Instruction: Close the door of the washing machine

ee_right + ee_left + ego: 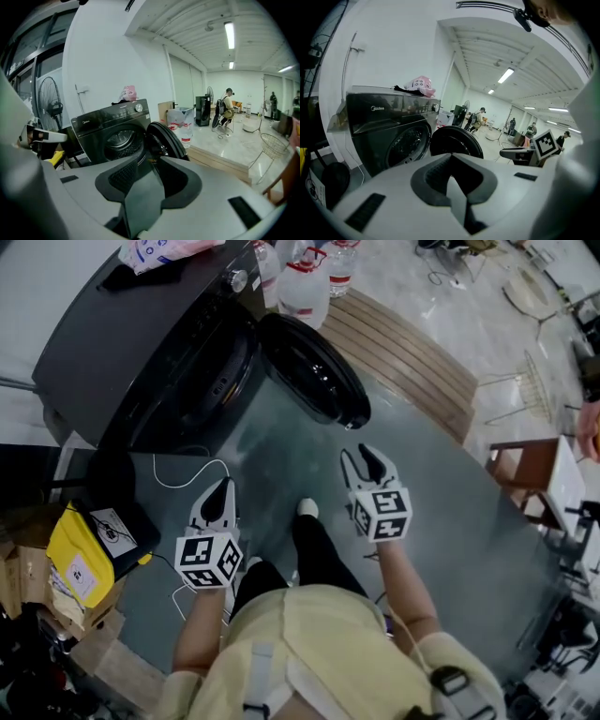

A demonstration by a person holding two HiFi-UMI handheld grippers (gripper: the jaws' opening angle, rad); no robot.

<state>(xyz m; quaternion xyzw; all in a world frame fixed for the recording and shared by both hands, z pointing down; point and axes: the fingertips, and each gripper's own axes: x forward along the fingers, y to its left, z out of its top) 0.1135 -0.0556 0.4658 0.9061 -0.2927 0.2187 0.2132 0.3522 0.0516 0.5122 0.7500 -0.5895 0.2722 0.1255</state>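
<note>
While left tongs point(220, 493) sit closed and right tongs point(362, 463) gape, both empty, a glancing shove may skid off the washing machine door point(314, 367)

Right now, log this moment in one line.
door: open | left gripper: shut, empty | right gripper: open, empty | both short of door
</note>
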